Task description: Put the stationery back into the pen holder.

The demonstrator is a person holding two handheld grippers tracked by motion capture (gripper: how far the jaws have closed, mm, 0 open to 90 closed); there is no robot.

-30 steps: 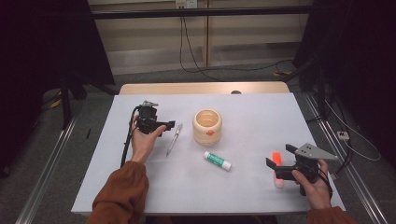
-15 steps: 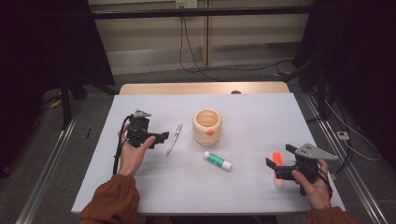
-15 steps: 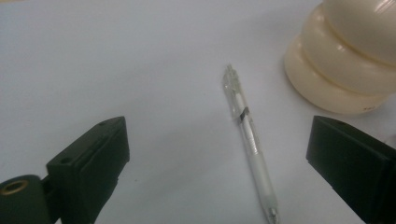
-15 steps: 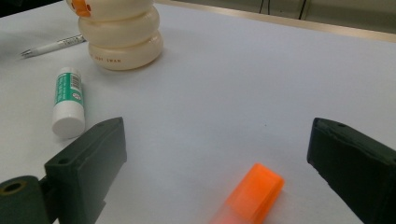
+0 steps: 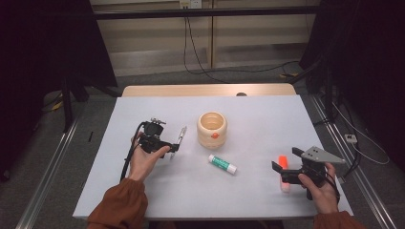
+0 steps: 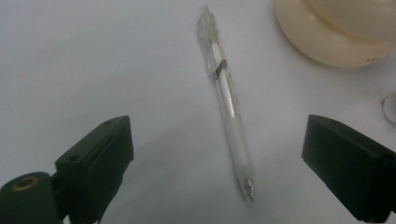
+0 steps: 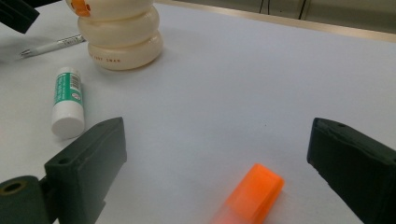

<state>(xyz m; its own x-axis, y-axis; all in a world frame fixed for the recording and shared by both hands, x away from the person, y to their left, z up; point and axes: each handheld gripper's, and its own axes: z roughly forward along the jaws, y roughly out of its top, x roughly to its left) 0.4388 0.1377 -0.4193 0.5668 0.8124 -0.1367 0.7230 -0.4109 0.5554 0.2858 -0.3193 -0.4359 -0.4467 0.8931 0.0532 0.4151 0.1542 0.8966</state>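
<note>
The right gripper [image 5: 285, 168] hovers over the orange highlighter [image 7: 250, 198], jaws apart, nearest the person and well right of the cream holder [image 5: 212, 129]. The left gripper [image 6: 217, 168], jaws just narrowed slightly yet wide, straddles the untouched clear pen [image 6: 226, 100] left of the holder.

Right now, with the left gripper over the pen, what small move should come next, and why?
Probably lower the left gripper straight down and close on the pen. Its jaws stand wide open, one on each side, and the pen lies flat on the table between them, untouched, apart from the cream holder.
</note>
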